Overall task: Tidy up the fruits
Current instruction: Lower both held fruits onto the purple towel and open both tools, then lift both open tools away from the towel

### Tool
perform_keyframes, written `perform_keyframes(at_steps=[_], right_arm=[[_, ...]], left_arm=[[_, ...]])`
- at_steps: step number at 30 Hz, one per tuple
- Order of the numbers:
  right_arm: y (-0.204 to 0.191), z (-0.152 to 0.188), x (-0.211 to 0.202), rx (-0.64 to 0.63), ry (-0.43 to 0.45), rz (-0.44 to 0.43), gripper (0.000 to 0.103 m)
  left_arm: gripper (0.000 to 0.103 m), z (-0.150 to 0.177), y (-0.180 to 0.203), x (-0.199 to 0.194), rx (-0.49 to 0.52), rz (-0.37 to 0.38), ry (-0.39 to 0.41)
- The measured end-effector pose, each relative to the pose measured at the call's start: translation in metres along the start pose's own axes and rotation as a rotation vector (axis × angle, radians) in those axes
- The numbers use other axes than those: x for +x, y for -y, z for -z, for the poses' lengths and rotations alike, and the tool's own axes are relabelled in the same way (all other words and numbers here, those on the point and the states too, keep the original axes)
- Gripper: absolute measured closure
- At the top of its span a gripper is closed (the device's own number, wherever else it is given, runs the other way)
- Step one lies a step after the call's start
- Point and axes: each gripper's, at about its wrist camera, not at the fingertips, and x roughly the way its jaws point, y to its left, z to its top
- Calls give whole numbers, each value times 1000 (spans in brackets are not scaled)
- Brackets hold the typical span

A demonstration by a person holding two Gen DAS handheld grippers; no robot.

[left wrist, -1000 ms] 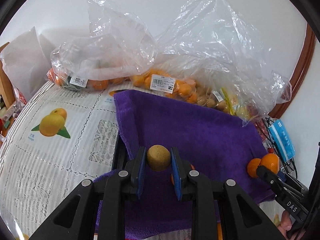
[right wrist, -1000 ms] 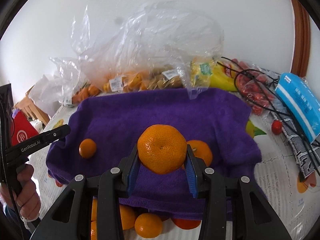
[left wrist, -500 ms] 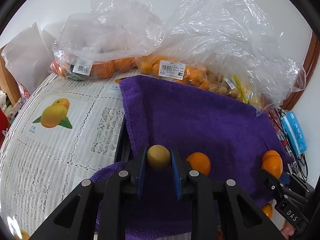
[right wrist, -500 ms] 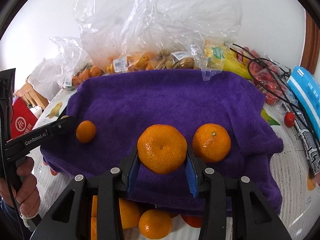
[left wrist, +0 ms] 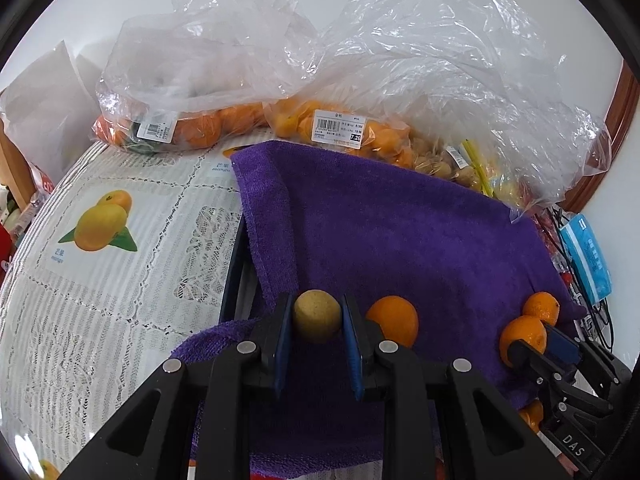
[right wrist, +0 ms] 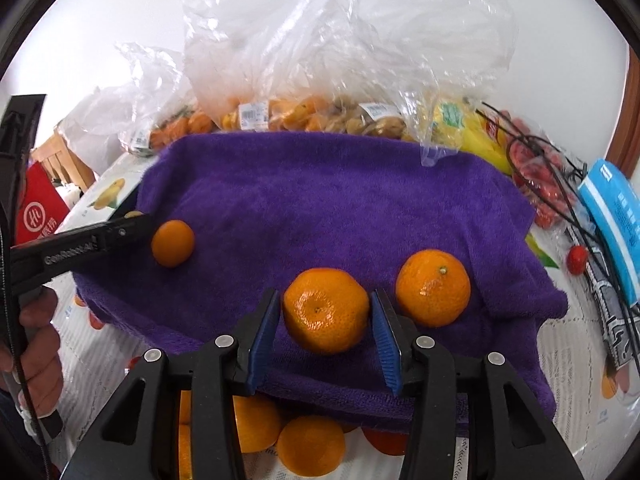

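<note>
Purple towel [right wrist: 320, 208] spread over table: judged sorting surface. Right gripper [right wrist: 325, 322] jaws parted slightly, mandarin [right wrist: 326, 310] resting between, beside second mandarin [right wrist: 433, 288]; release apparent. Left gripper [left wrist: 317, 326] clamped on tan round fruit [left wrist: 317, 316], above towel near small orange [left wrist: 393, 320].

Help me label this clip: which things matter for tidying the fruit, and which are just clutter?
Part of the job: left gripper holding a tan fruit; right gripper around an orange; second orange; small orange; purple towel; fruit bags.

Lying about: blue packet; red box.
</note>
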Motion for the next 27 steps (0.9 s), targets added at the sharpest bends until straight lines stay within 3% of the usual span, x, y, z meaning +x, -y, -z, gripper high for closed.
perform_keyframes(at_steps=[5, 13, 27], right_arm=[[1, -2, -9, 2, 40, -4, 51], [4, -4, -18, 21, 77, -8, 51], [-3, -3, -48, 20, 125, 11, 42]], left_arm=[[77, 0, 1, -1, 4, 21, -11], [51, -2, 5, -9, 10, 49, 12], [38, -6, 12, -26, 17, 55, 42]])
